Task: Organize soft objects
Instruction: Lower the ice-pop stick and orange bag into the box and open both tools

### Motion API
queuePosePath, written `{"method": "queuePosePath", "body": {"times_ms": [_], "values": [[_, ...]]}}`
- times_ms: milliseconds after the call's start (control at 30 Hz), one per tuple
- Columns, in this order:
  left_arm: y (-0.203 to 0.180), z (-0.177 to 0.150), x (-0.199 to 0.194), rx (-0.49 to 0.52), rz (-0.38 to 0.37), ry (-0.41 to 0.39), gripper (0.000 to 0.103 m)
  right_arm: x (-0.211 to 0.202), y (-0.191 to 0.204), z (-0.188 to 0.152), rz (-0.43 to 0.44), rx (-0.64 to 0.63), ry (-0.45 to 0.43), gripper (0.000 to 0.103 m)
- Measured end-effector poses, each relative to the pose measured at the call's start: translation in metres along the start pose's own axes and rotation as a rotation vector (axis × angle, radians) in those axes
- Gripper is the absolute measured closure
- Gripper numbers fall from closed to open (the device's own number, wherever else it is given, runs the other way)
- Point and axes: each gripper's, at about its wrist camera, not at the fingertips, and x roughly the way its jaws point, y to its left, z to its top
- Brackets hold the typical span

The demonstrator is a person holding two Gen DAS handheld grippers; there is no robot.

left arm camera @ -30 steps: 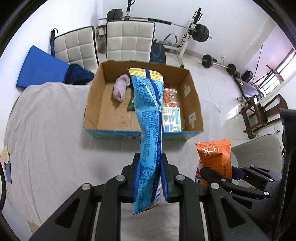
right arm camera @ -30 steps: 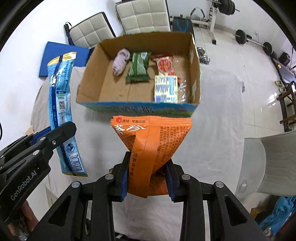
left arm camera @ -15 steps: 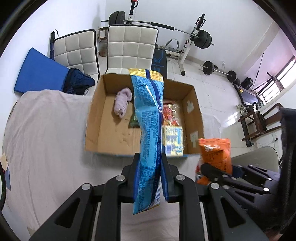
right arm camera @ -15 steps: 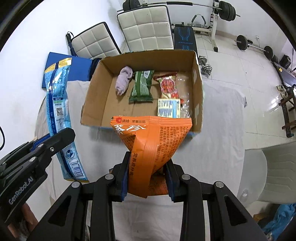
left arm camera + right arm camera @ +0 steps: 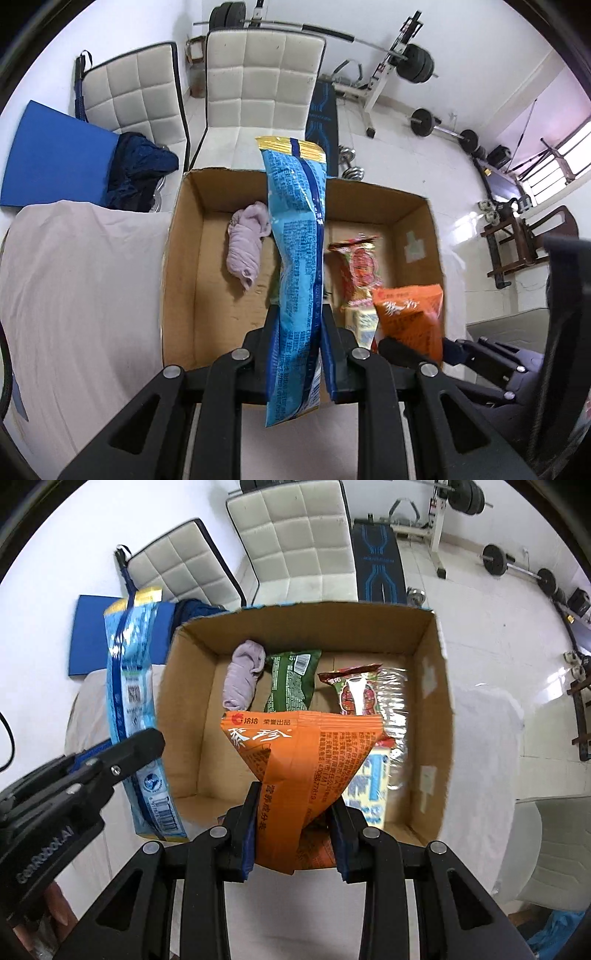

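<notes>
- While both grippers hang above the open cardboard box (image 5: 436, 686), each one has a snack bag pinched between its fingers.
- The left gripper (image 5: 297, 332) is closed tight on a long blue packet (image 5: 299, 258), which stands upright between the pads, its gold-edged top reaching past the box's far wall in the left wrist view and its lower end hanging below the fingers.
- In the right wrist view the same blue packet (image 5: 129, 686) hangs over the box's left wall, outside the box.
- The right gripper (image 5: 295, 812) is clamped on an orange bag (image 5: 306, 749), crumpled at the grip, its wide top spread over the box interior.
- Inside the box lie a rolled lilac cloth (image 5: 243, 675) near the far left, a green packet (image 5: 291, 679) just beside it, a red-and-clear packet (image 5: 358, 690) to the right, and a blue-and-yellow packet (image 5: 369, 790) partly hidden behind the orange bag.
- The box sits on a pale sheet (image 5: 74, 280).
- Two white quilted chairs (image 5: 295, 542) stand beyond the box, and a blue mat (image 5: 48, 158) lies to the left.
</notes>
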Motion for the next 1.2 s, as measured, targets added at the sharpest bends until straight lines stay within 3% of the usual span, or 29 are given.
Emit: {"method": "queuePosePath", "body": {"times_ms": [200, 600, 833, 1000, 1200], "values": [[0.018, 0.010, 0.051, -0.051, -0.033, 0.124, 0.085, 0.063, -0.005, 0.016, 0.002, 0.029, 0.090, 0.068], [0.041, -0.005, 0.113, -0.106, -0.030, 0.263, 0.085, 0.133, -0.004, 0.016, 0.011, 0.024, 0.189, 0.068], [0.043, -0.011, 0.118, -0.087, -0.008, 0.263, 0.084, 0.153, 0.002, 0.012, -0.001, -0.001, 0.217, 0.067], [0.042, -0.009, 0.113, -0.075, 0.052, 0.242, 0.080, 0.158, 0.006, 0.015, -0.018, 0.003, 0.224, 0.065], [0.040, -0.008, 0.101, -0.060, 0.082, 0.211, 0.074, 0.147, 0.000, 0.023, -0.051, -0.004, 0.202, 0.055]]}}
